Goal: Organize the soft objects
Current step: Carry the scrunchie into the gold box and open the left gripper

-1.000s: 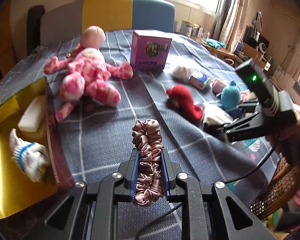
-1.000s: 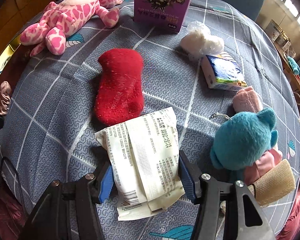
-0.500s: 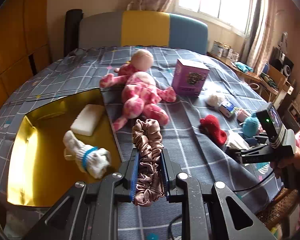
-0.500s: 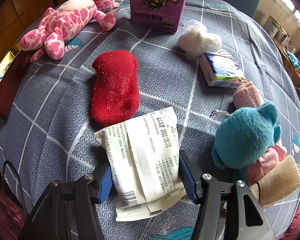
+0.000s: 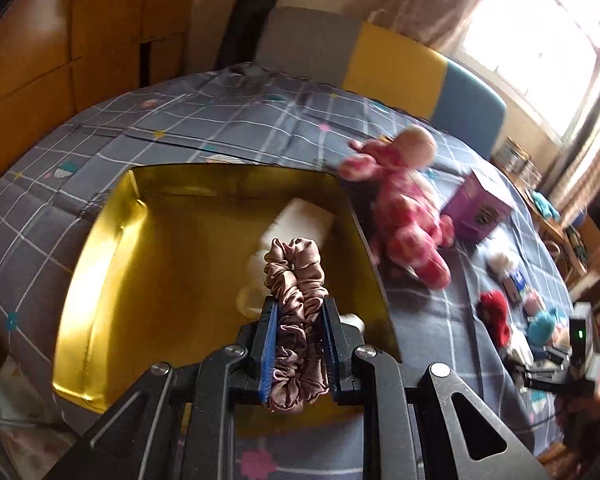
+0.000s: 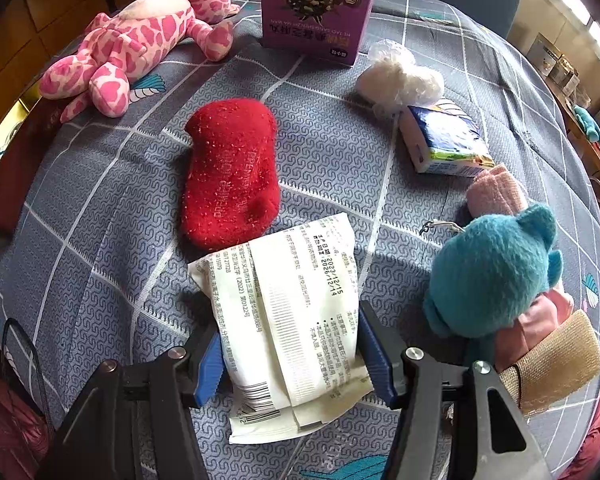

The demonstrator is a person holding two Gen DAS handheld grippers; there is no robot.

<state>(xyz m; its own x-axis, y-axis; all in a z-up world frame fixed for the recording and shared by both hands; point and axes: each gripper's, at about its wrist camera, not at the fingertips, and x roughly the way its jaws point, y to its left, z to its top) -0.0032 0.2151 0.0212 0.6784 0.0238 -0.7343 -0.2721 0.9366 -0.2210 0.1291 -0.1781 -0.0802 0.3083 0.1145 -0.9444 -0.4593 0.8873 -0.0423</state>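
My left gripper is shut on a mauve satin scrunchie and holds it above the gold tray, near the tray's right side. A white pad and a white sock, mostly hidden behind the scrunchie, lie in the tray. My right gripper stands with its jaws on both sides of a white printed packet lying on the table; the pads touch its edges. A red sock lies just beyond the packet. A pink spotted plush lies at the far left.
A purple box, a bagged white ball, a blue tissue pack, a pink cloth roll, a teal plush and a tan cloth lie on the grey checked tablecloth. A chair stands behind.
My left gripper has swung left with the scrunchie, from above the tablecloth to above the gold tray. My right gripper has stayed around the white packet.
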